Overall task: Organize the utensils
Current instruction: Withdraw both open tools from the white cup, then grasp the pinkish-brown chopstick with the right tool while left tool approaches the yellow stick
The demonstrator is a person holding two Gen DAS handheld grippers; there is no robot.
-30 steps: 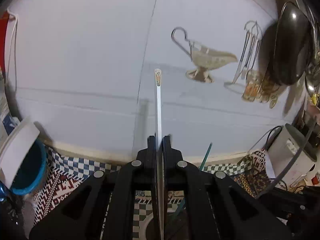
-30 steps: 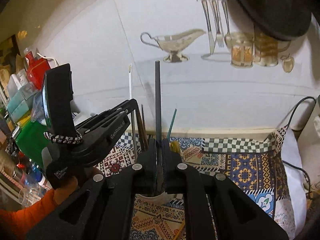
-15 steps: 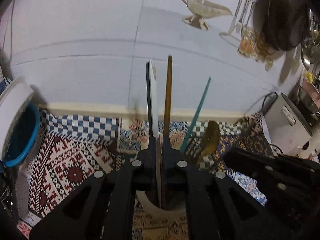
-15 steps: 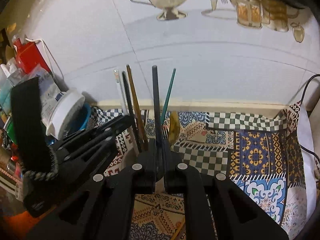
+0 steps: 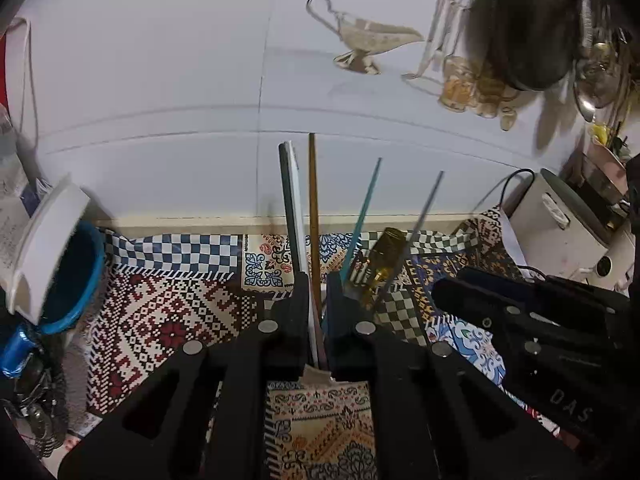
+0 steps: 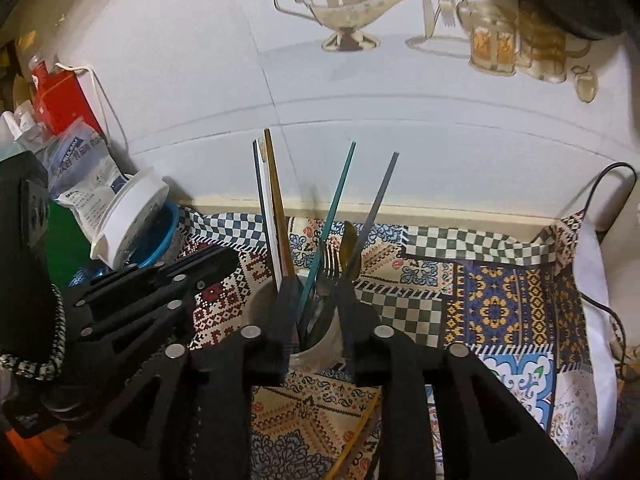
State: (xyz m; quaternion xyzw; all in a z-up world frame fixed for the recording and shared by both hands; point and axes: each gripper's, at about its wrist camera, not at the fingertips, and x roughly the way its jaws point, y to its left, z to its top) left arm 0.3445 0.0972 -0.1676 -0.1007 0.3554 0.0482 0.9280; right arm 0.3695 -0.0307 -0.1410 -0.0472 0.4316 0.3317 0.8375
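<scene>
A pale cup [image 6: 316,350] stands on the patterned cloth and holds several utensils. They are a white-handled one [image 6: 264,200], a brown stick [image 6: 276,200], a teal handle [image 6: 340,192], a dark grey handle [image 6: 380,192], a fork [image 6: 330,260] and an amber spoon [image 6: 350,240]. My right gripper [image 6: 318,284] hangs over the cup, jaws opening; the grey handle leans free to the right. My left gripper [image 5: 319,280] is opening by a narrow gap. The white handle [image 5: 294,208] lies along its left finger and the brown stick [image 5: 314,208] shows in the gap.
A blue tub with a white lid [image 5: 60,264] sits at the left by the wall, with a red box [image 6: 60,100] and packets behind it. A white appliance with a black cable [image 5: 560,224] stands at the right. A dark pan [image 5: 524,28] hangs on the tiled wall.
Both grippers came down over the cup. The right jaws parted and the dark grey handle tipped to the right. The left jaws parted slightly around the white handle, which now stands in the cup.
</scene>
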